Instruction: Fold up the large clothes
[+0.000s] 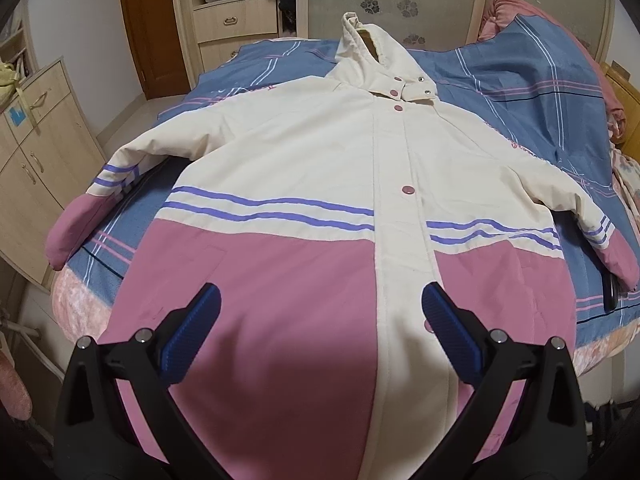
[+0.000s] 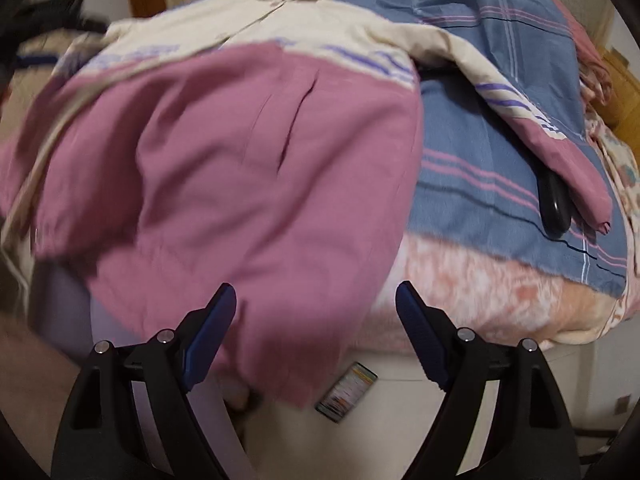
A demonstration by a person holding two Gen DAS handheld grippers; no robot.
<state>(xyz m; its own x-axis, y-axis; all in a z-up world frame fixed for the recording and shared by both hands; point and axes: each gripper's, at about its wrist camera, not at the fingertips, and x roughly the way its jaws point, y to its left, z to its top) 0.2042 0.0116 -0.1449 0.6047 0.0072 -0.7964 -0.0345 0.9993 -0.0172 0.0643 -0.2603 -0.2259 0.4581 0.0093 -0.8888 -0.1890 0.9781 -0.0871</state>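
A large hooded coat [image 1: 304,152], cream above and pink below with purple stripes and pink snaps, lies face up and spread out on the bed, sleeves out to both sides. My left gripper [image 1: 320,300] is open and empty, hovering over the pink lower front near the button placket. In the right wrist view the coat [image 2: 224,152] shows blurred, its pink hem hanging over the bed's edge. My right gripper [image 2: 316,300] is open and empty just below that hem corner. The right sleeve [image 2: 560,148] lies stretched out on the sheet.
The bed carries a blue plaid sheet [image 1: 520,92] over a peach blanket [image 2: 500,300]. A dark object [image 2: 554,208] lies by the right cuff. A small packet [image 2: 346,392] lies on the floor. Wooden cabinets [image 1: 36,152] stand left, drawers [image 1: 234,24] behind.
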